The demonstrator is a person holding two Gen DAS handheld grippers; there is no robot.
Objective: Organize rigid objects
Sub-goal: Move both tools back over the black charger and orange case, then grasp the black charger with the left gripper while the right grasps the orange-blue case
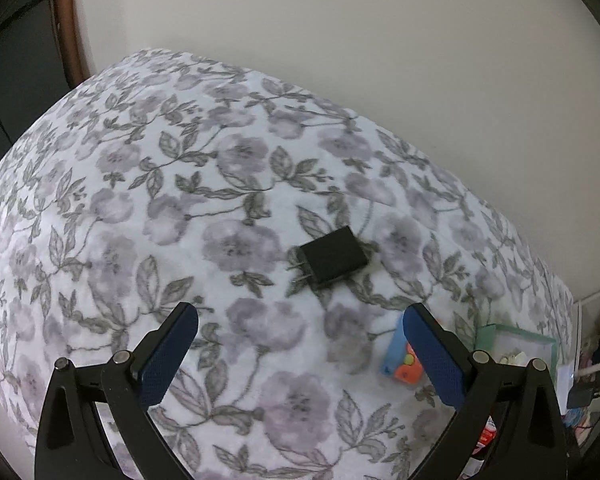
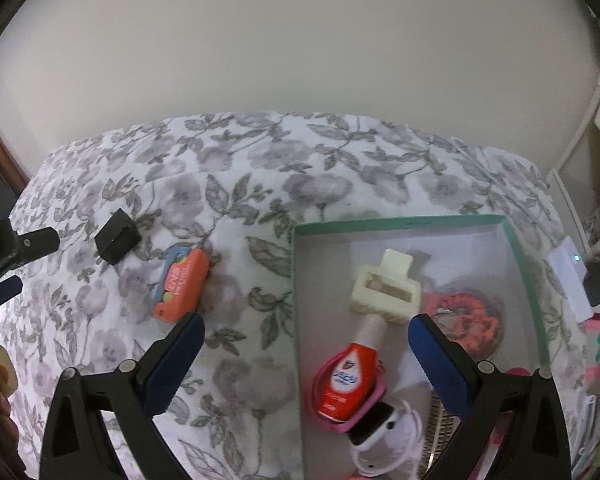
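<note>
Both my grippers are wide open, holding nothing: left gripper (image 1: 302, 322) hovers near the black charger (image 1: 334, 260), right gripper (image 2: 306, 332) over the green box (image 2: 400, 223) edge.

Print on the red bottle (image 2: 346, 376) and orange case (image 2: 180, 286) is illegible.

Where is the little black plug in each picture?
Left wrist view: the black plug lies on the flowery blanket, centre, ahead of the open left hand-held gripper.
Right wrist view: far left.
Shared landmark: the orange toy lies beside it.
</note>
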